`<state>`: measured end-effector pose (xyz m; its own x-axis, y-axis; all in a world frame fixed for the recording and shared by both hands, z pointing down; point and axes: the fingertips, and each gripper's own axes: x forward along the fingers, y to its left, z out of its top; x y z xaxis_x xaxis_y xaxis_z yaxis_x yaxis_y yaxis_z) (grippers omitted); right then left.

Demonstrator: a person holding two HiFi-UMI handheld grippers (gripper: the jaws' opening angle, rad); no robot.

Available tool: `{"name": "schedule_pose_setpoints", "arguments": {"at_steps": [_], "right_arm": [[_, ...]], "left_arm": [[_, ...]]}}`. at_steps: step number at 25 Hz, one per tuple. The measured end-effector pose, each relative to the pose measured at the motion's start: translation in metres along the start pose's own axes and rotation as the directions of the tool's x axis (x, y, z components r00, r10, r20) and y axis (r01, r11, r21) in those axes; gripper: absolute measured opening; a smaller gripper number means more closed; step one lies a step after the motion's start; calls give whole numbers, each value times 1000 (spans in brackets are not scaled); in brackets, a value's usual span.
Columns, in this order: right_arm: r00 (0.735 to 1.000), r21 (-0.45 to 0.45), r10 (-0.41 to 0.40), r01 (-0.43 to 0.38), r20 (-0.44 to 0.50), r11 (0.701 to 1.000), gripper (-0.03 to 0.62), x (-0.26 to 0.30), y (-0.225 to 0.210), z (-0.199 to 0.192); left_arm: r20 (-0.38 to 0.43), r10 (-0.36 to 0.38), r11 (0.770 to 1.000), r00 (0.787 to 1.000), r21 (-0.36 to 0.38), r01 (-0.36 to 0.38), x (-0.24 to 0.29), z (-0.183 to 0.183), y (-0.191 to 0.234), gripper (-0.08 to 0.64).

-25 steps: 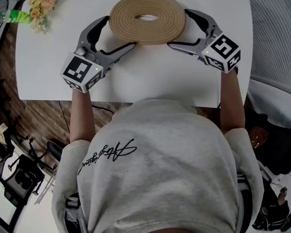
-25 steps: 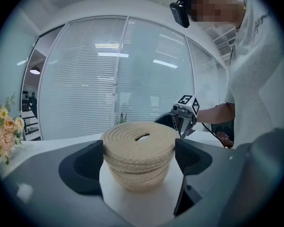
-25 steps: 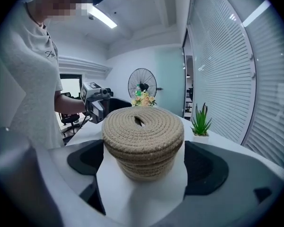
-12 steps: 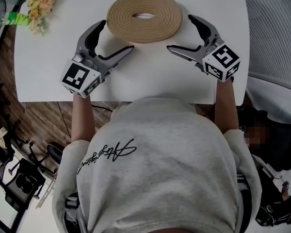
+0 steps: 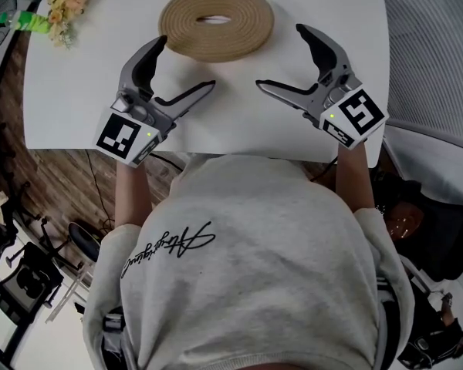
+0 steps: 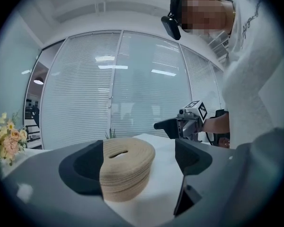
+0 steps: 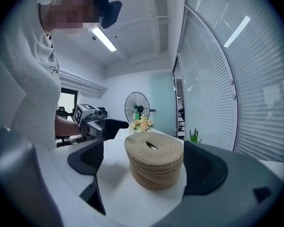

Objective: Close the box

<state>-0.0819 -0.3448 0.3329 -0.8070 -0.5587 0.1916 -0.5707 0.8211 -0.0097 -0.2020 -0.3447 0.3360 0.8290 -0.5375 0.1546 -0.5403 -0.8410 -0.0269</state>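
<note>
Grey sweatshirt cloth (image 5: 247,260) fills the near part of the head view, with a bare forearm reaching forward on each side. Each hand holds a gripper over the near half of the white surface (image 5: 69,91). The left gripper (image 5: 187,63) has its jaws spread wide with nothing between them. The right gripper (image 5: 279,58) is the same, jaws wide apart and empty. The two point inward toward each other, and both are clear of the box.

Beyond the jaw tips, at the far middle of the surface, stands the round box (image 5: 239,21) of coiled tan rope. Its lid sits flat on top, with a narrow slot at the centre. In the left gripper view the box (image 6: 128,167) shows ahead and toward the left jaw. In the right gripper view it (image 7: 155,160) shows ahead between the two jaws, touching neither.

At the far left corner of the surface lies a bunch of pale flowers (image 5: 62,2). Past them in the right gripper view stands a fan (image 7: 137,100), and a small green plant (image 7: 194,136) beside the window blinds.
</note>
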Motion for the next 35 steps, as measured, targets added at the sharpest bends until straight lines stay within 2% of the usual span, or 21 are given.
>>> {"name": "schedule_pose_setpoints", "arguments": {"at_steps": [4, 10, 17, 29, 35], "right_arm": [[998, -16, 49, -49, 50, 999, 520, -14, 21, 17], [990, -34, 96, -93, 104, 995, 479, -31, 38, 32], [984, -58, 132, -126, 122, 990, 424, -43, 58, 40], [980, -45, 105, -98, 168, 994, 273, -77, 67, 44], [978, -37, 120, -116, 168, 993, 207, -90, 77, 39]], "left_arm": [[37, -7, 1000, 999, 6, 7, -1, 15, -26, 459], [86, 25, 1000, 996, 2, -25, -7, 33, -56, 457], [130, 59, 998, 990, 20, -62, -12, 51, -83, 452], [168, 82, 996, 982, 12, -85, -10, 68, -127, 325], [183, 134, 990, 974, 22, -140, -13, 68, -143, 276]]}}
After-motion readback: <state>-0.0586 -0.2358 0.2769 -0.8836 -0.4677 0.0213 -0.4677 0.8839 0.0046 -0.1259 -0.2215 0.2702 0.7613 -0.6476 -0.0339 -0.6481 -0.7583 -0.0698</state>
